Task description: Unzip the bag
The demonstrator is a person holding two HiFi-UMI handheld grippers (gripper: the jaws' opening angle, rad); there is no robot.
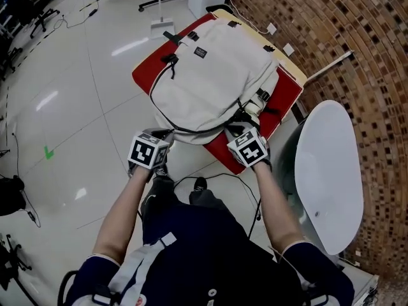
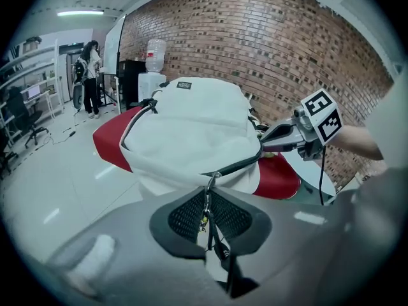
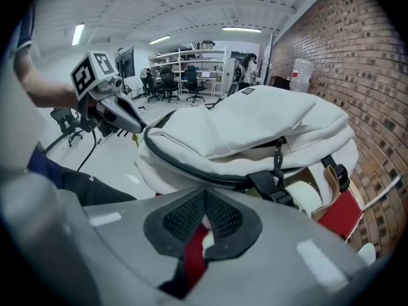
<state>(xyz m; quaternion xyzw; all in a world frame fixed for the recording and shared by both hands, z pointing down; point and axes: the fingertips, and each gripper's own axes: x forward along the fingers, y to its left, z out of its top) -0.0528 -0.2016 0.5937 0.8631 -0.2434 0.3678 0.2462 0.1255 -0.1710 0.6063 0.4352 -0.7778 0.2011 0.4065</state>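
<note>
A white backpack [image 1: 213,78] lies flat on a red padded table [image 1: 145,75], its dark zipper [image 1: 191,130] running along the near edge. My left gripper [image 1: 166,136] is at the bag's near left corner. In the left gripper view it [image 2: 207,199] is shut on the metal zipper pull [image 2: 209,185] and its black cord. My right gripper [image 1: 238,126] is at the near right corner, next to the black strap buckles [image 3: 280,193]. In its own view it [image 3: 204,220] is shut with a sliver of the bag's white fabric pinched between the pads.
A white round tabletop [image 1: 328,171] stands close on the right, with a brick wall [image 1: 363,37] behind it. A black cable [image 1: 223,177] lies on the glossy floor by my feet. A person [image 2: 89,75] stands far back, near a water dispenser [image 2: 155,59].
</note>
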